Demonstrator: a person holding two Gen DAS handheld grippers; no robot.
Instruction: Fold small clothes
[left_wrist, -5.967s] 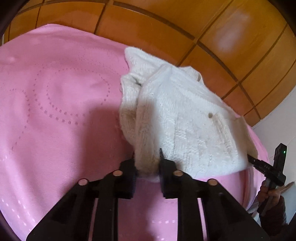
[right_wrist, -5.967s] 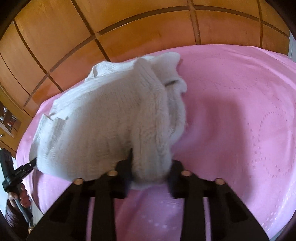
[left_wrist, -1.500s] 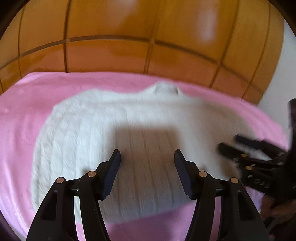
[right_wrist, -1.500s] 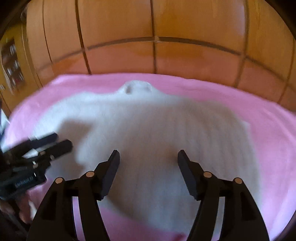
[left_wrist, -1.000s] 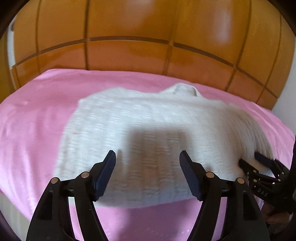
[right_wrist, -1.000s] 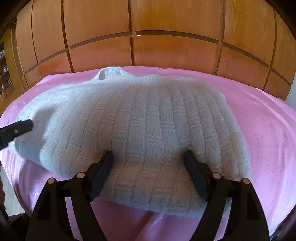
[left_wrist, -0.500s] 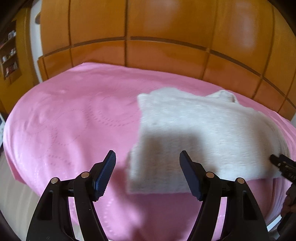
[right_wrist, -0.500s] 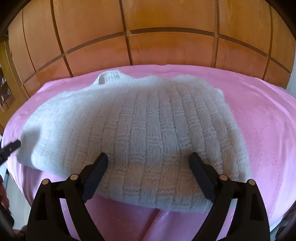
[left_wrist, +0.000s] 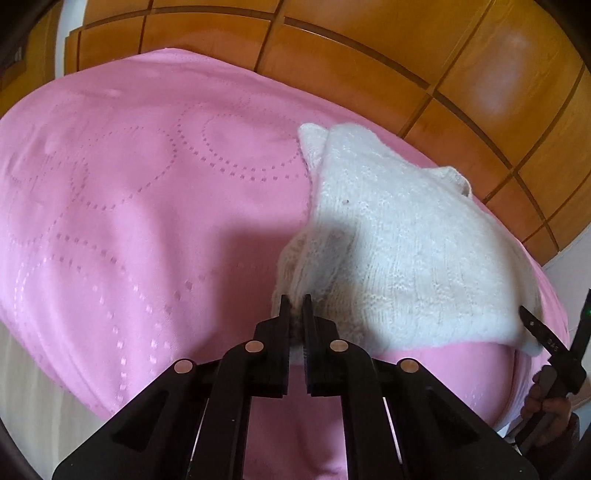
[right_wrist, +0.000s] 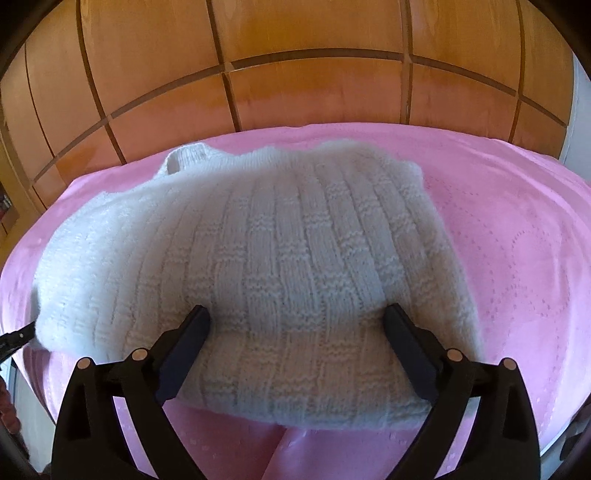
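1. On the pink bedspread (left_wrist: 147, 229) lies the white knit sweater (right_wrist: 280, 266), spread flat.
2. At its left edge, my left tongs (left_wrist: 294, 308) pinch the corner tight.
3. My right tongs (right_wrist: 295, 325) are opening wide above the hem, gripping nothing.
4. I think the side fold starts now; next I must lift that corner across.

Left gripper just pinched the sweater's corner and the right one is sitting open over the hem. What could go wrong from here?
1. The left gripper pinches only a thin bit at the edge of the white knit sweater; the stretchy knit could slip out when lifted.
2. The right gripper, jaws opening, presses nothing, so a one-sided pull may drag the sweater across the pink bedspread instead of folding it.
3. The sweater lies near the bedspread's front edge and might slide off.
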